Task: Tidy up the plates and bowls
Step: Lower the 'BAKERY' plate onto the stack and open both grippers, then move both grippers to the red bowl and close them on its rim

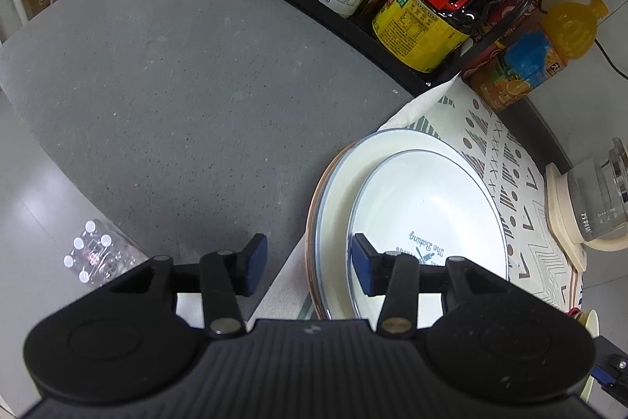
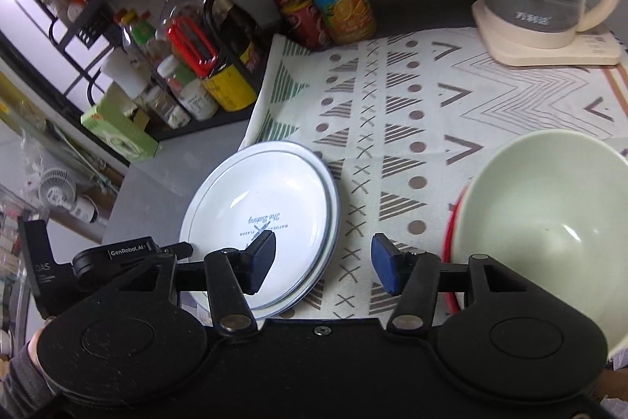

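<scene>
Grey speckled table [image 1: 165,73] here, rounded at its near edge, pale glossy floor [image 1: 35,222] below catching the light. Along the far edge a black metal rack [image 2: 78,26] crowded with bottles and jars. A patterned cloth [image 2: 451,112] covers the right side. A small white fan [image 2: 59,189] stands on the floor.

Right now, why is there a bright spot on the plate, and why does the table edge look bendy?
Left wrist view: the top plate carries a soft white glare from a lamp overhead, and the grey counter edge curves because the fisheye lens bends straight lines. Right wrist view: the same glare, and the green bowl looks slightly blurred at its rim.
</scene>
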A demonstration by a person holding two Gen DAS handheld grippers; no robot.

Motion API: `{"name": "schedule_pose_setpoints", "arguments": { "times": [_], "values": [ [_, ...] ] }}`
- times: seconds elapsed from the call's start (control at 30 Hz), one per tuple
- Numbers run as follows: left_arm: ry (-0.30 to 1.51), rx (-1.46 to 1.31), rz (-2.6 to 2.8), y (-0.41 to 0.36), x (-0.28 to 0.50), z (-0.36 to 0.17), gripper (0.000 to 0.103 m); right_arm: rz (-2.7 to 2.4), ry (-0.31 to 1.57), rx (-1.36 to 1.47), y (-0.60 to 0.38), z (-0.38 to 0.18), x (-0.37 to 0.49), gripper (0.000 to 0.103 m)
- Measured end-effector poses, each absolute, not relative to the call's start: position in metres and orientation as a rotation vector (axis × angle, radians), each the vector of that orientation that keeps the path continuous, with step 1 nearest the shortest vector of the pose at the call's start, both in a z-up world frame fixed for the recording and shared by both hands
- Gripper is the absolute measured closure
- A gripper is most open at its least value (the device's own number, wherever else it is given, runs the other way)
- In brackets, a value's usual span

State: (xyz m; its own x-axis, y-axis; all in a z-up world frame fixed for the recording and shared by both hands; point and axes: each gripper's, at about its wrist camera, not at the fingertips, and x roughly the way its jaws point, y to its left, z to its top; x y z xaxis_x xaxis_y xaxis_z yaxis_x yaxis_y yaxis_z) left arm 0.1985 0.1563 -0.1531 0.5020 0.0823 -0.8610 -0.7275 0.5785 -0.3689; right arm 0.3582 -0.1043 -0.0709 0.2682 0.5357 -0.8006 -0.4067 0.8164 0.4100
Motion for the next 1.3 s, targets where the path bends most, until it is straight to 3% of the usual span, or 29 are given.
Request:
{"name": "schedule_pose_setpoints", "arguments": {
  "times": [0.13,0.33,0.4,0.6,1.3],
  "values": [
    [0.917,-0.802,0.538,0.152,0.200,-0.146,0.055,0.611,1.103,0.134,-0.119,-0.061,0.356,0.043],
    [0.901,-0.738,0.504,0.140,0.207,-0.124,0.028,0.562,1.043,0.119,-0.143,-0.044,0.358,0.029],
    [0.896,-0.717,0.482,0.135,0.210,-0.117,0.020,0.532,1.030,0.125,-0.153,-0.041,0.359,0.019],
    [0.902,-0.704,0.399,0.115,0.224,-0.104,0.019,0.431,0.987,0.143,-0.186,-0.038,0.355,0.007],
    [0.993,-0.572,0.124,0.015,0.288,-0.081,0.019,0.183,1.006,0.253,-0.262,-0.077,0.340,0.001]
  ]
}}
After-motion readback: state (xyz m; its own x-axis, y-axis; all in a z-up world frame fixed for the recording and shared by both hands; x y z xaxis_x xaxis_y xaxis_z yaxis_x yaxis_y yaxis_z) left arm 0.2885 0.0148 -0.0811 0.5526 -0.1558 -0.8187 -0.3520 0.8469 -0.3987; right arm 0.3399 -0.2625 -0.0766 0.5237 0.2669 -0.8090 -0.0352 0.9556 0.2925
